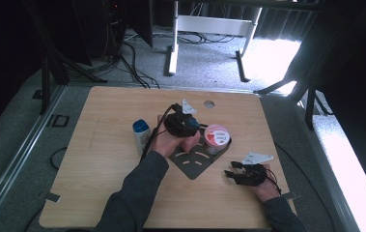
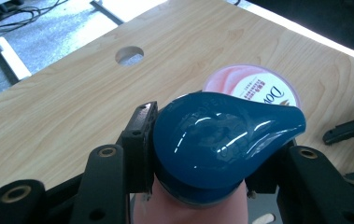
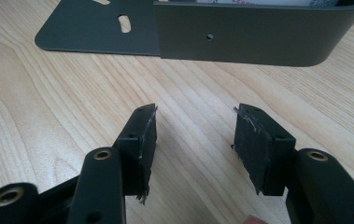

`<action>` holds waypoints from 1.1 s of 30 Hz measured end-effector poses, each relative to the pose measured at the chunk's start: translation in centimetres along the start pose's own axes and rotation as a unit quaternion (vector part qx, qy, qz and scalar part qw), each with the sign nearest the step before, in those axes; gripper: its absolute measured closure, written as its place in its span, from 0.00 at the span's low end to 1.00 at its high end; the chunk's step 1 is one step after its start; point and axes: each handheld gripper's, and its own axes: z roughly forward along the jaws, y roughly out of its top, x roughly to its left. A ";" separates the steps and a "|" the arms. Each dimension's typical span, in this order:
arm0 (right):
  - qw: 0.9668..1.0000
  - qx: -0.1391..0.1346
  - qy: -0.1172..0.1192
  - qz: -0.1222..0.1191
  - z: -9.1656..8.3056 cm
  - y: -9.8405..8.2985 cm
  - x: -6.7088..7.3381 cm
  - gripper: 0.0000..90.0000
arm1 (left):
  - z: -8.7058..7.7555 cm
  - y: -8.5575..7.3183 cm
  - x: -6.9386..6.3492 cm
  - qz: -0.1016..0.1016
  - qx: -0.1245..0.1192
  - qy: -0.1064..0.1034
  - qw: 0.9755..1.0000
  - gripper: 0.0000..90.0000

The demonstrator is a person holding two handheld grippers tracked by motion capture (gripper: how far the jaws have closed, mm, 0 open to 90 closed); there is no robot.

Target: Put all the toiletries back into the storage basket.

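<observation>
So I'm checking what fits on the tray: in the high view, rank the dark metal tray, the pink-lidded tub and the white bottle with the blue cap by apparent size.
1. dark metal tray, largest, though partly hidden.
2 and 3. pink-lidded tub and white bottle with the blue cap: too alike to rank; the tub looks wider, the bottle taller.

The person's left forearm, in a dark sleeve, reaches up from the bottom edge toward the middle of the desk [image 1: 98, 111], the left hand [image 1: 167, 141] wrapped around the left tongs [image 1: 193, 126]. Their jaws are clamped on the blue cap of a pink bottle [image 2: 221, 149], one pad on each side. The right hand [image 1: 267, 188] rests low at the right, holding the right tongs [image 1: 231, 168], whose jaws stand apart with nothing between them, pointing left.
</observation>
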 end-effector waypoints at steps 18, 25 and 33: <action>1.000 0.001 -0.002 -0.002 0.0 0.0 0.0 0.54 | 2.5 0.6 1.0 -0.016 0.008 0.011 1.000 0.59; 1.000 0.000 0.000 -0.001 0.0 0.0 0.0 0.54 | 3.7 0.6 1.2 -0.024 0.014 0.013 1.000 0.59; 1.000 0.000 0.000 0.000 0.0 0.0 0.0 0.54 | 4.7 0.6 1.2 -0.034 0.015 0.015 0.999 0.59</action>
